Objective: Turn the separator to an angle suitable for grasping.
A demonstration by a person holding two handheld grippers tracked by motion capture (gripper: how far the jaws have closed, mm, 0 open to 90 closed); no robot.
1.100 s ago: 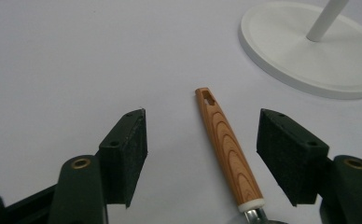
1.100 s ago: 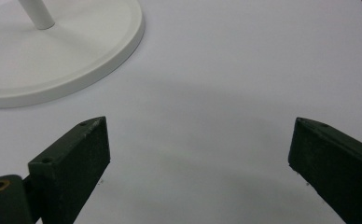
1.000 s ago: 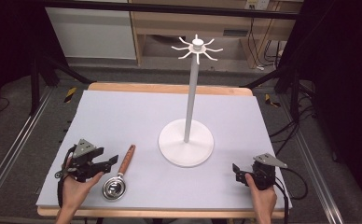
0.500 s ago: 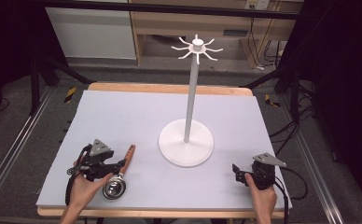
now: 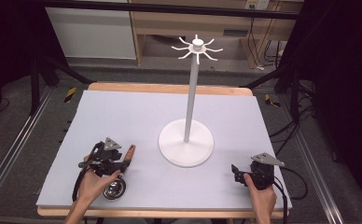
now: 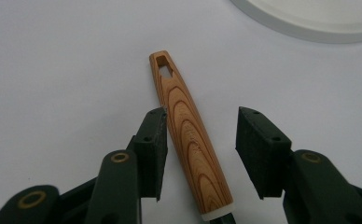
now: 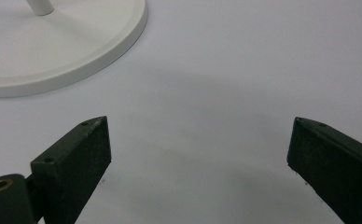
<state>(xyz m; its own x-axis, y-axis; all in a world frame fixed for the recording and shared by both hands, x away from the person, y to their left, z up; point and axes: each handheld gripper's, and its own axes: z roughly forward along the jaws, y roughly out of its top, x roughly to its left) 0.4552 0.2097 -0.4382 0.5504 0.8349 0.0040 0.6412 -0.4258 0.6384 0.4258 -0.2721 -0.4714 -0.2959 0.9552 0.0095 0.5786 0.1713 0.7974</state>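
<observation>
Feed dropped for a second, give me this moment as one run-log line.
left gripper: jaws just been closing around wooden handle, right pad not touching | right gripper: open, nothing between | white stand: upright

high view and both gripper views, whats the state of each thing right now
left gripper: fingers have just been closing around the wooden handle, one touching, other apart
right gripper: open, nothing between its fingers
ladle: lying flat on the table
hook stand: upright, hooks bare
</observation>
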